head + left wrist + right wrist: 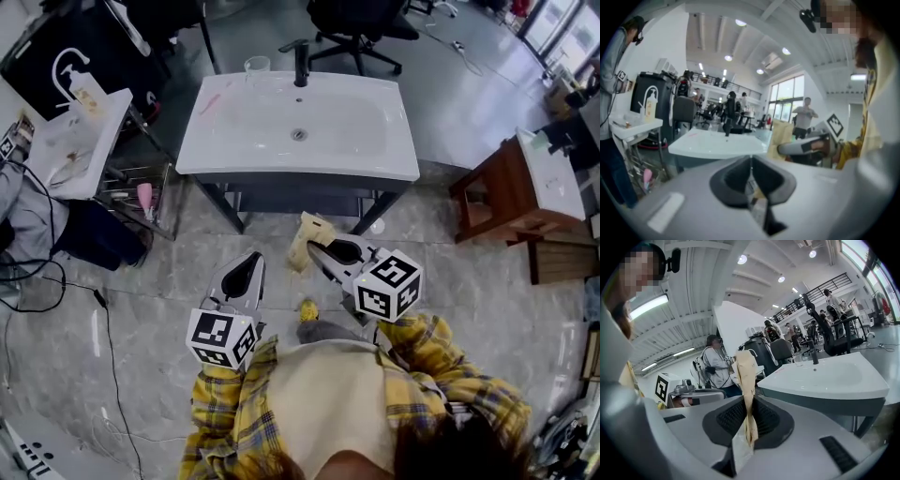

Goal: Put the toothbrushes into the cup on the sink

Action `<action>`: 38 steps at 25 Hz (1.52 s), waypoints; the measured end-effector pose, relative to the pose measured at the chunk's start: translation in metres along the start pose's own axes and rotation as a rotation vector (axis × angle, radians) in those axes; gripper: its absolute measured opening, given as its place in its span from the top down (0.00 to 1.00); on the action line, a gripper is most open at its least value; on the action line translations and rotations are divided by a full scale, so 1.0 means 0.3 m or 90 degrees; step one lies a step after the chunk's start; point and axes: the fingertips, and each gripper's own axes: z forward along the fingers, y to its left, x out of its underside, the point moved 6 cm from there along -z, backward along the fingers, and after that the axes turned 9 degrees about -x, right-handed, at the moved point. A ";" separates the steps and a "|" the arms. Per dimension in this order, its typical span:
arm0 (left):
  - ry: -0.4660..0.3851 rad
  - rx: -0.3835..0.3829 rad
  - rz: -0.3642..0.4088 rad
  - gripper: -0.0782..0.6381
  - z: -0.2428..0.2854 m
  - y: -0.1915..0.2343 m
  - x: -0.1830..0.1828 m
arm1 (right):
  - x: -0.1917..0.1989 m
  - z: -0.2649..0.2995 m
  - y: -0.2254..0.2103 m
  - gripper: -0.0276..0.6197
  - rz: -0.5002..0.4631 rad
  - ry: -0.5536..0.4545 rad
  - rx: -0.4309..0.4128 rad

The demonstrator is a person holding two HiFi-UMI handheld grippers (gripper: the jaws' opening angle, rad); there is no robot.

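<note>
The right gripper (749, 399) is pinching a crumpled tan paper piece (746, 376) between its closed jaws, the paper sticking up past the tips. The left gripper (751, 161) is pressing its jaws together on nothing. Both are hovering near the person, short of the white sink (375, 159). A clear cup (257, 65) is standing at the sink's far left, just left of the black faucet (300, 61). A thin pink stick (208, 103), possibly a toothbrush, is lying on the left rim.

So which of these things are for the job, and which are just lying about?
For the job: sink; glass cup at its back edge; pink stick, probably a toothbrush, on its rim; maybe the tan paper packet in the right gripper.
Lying about: soap bottle, office chair, wooden cabinet.
</note>
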 end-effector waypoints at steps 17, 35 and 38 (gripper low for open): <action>0.013 -0.020 -0.001 0.84 0.269 0.074 -0.105 | -0.152 0.097 -0.262 0.89 -0.002 -0.010 -0.012; -0.025 0.055 0.030 0.77 0.615 0.288 -0.271 | -0.341 0.313 -0.497 0.89 -0.005 -0.047 0.019; -0.023 0.065 0.027 0.77 0.680 0.356 -0.304 | -0.378 0.380 -0.546 0.89 0.003 -0.043 0.031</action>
